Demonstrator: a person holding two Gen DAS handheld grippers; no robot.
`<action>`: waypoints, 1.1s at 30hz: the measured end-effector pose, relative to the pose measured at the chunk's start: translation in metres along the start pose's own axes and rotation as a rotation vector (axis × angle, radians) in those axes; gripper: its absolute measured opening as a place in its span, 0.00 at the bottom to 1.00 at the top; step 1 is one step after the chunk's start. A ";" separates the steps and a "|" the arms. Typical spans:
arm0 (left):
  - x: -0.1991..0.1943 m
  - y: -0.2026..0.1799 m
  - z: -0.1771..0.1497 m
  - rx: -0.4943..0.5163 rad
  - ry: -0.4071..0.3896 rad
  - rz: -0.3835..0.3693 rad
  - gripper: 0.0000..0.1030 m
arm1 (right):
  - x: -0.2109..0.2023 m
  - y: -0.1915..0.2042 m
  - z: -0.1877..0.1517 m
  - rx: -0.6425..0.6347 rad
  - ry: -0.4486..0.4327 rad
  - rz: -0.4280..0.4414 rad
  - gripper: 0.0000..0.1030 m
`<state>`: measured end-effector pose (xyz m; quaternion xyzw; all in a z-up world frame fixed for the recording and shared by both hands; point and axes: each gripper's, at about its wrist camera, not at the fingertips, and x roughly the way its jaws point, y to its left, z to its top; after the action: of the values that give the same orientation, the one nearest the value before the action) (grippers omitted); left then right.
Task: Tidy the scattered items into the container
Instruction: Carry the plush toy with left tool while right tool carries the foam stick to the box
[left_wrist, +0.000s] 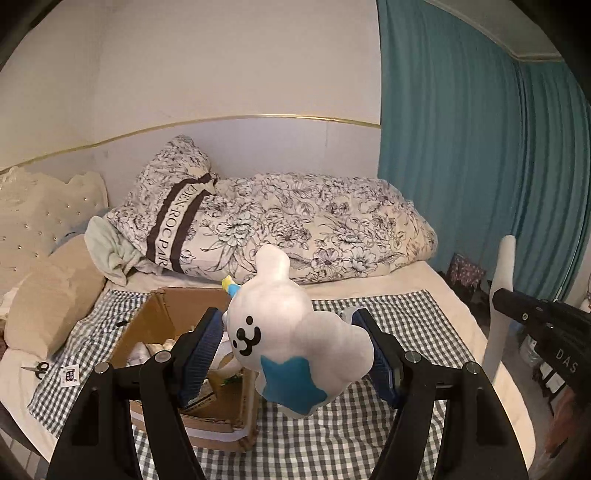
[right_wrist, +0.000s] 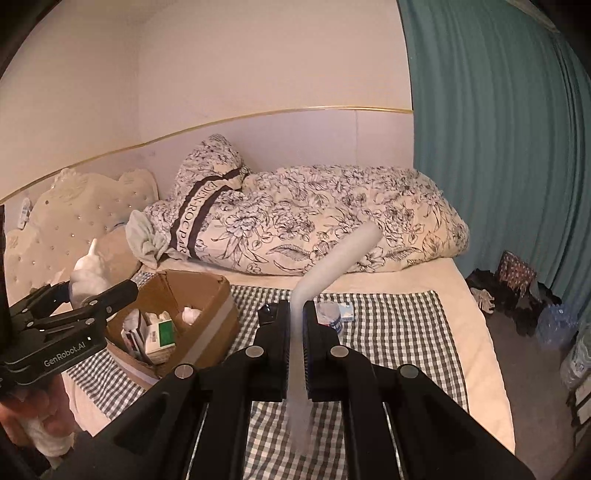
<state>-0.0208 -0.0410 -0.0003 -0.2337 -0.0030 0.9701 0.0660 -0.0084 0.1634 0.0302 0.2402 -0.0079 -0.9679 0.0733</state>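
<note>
Black linkage arms fill the near edge of both wrist views. Between them in the left view, the left gripper (left_wrist: 288, 347) has its blue pads (left_wrist: 205, 354) pressed on either side of a white plush toy (left_wrist: 291, 332) with a cartoon face and a blue star, lifted above the checked cloth (left_wrist: 369, 417). In the right view, the right gripper (right_wrist: 296, 321) is clamped on a pale translucent tube (right_wrist: 321, 273) that bends up and to the right beyond its tips. Just left of both grippers sits the open cardboard box (right_wrist: 218, 314), holding small packets and white items; the plush hangs over its right edge. Past the right gripper's tips, a small bottle (right_wrist: 330, 314) and a light blue packet (right_wrist: 347, 312) lie on the cloth. Scissors (left_wrist: 37, 368) lie at the cloth's left edge. Farther back, a floral quilt (left_wrist: 314, 225) and pillow are heaped against the wall, with a teal curtain (left_wrist: 461, 147) to the right.
</note>
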 end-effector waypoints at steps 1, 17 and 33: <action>0.000 0.004 0.000 -0.003 0.000 0.003 0.72 | 0.001 0.003 0.001 -0.003 -0.001 0.004 0.05; 0.000 0.060 0.004 -0.022 0.004 0.067 0.72 | 0.024 0.055 0.019 -0.047 0.005 0.092 0.06; 0.018 0.123 0.009 -0.045 0.028 0.154 0.72 | 0.066 0.119 0.039 -0.103 0.012 0.191 0.06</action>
<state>-0.0559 -0.1609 -0.0051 -0.2481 -0.0059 0.9686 -0.0142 -0.0681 0.0352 0.0402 0.2399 0.0194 -0.9542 0.1774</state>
